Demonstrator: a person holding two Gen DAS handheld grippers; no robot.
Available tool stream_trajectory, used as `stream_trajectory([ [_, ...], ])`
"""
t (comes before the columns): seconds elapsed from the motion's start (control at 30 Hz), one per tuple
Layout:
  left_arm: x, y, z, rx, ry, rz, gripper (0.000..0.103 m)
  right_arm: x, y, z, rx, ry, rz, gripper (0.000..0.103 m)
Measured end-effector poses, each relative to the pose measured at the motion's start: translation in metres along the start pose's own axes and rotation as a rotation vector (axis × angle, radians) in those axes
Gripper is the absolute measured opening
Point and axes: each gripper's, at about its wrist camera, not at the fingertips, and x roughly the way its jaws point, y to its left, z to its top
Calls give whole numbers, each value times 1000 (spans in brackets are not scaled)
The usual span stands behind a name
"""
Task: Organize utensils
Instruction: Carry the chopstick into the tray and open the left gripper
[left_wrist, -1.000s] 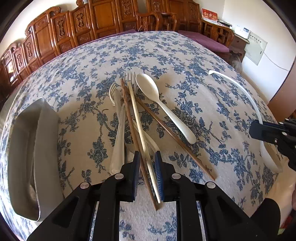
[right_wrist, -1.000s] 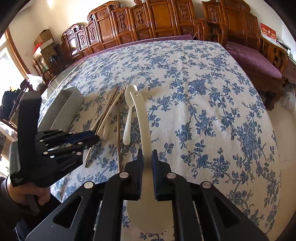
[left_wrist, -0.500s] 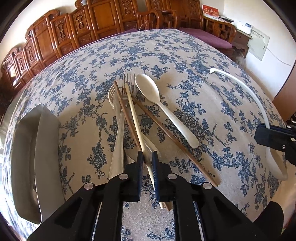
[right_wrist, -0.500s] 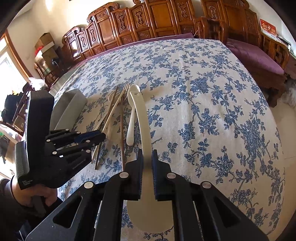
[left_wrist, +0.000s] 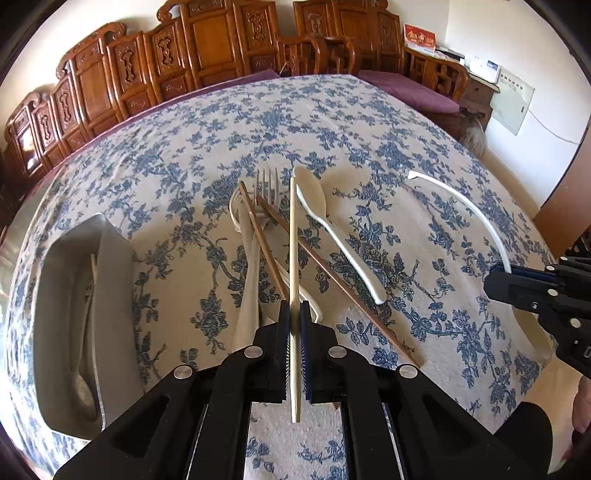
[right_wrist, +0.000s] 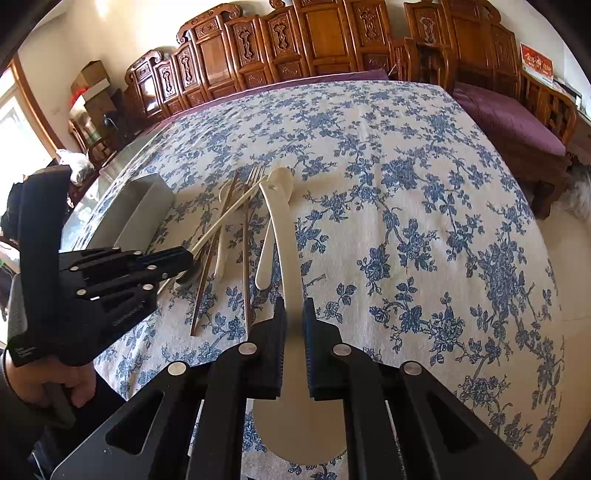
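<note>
**A:** Start with the left wrist view. What is the left tool (left_wrist: 294, 314) doing?

**B:** Its jaws are clamped on a pale chopstick (left_wrist: 293, 258), which runs straight ahead between the fingers with its far end over the pile of utensils and its near end sticking out behind the pads.

**A:** And the pile?

**B:** On the blue-flowered table (left_wrist: 369, 122) lie a metal fork (left_wrist: 267, 184), two brown chopsticks (left_wrist: 332, 273) crossing each other, a cream spoon (left_wrist: 332, 225) to their right, and white utensils under them, too overlapped to tell apart. A metal tray (left_wrist: 110, 295) sits to the left, with a utensil or two lying in it. At the right edge the right tool (left_wrist: 517, 291) holds a long white curved spatula (left_wrist: 469, 210).

**A:** Now the right wrist view.

**B:** The right tool (right_wrist: 294, 321) is closed on the handle of the white spatula (right_wrist: 280, 221); the broad blade shows below the fingers, and the handle tip reaches toward the cream spoon (right_wrist: 271, 236). To the left, the left tool (right_wrist: 181, 266) grips the pale chopstick (right_wrist: 225, 218), tilted up above the brown chopsticks (right_wrist: 245, 258) and the fork (right_wrist: 253, 177). The tray (right_wrist: 136, 214) lies beyond it, near the table edge (right_wrist: 406, 184).
</note>
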Motion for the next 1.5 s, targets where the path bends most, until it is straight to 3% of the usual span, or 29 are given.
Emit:
stream_trajectory([
  [0.77, -74, 55, -14, -58, -107, -7, 4, -16, 53, 2, -107, -39, 22, 11],
  [1.5, -86, 144, -31, -152, -132, 8, 4, -7, 110, 15, -174, -55, 46, 11],
])
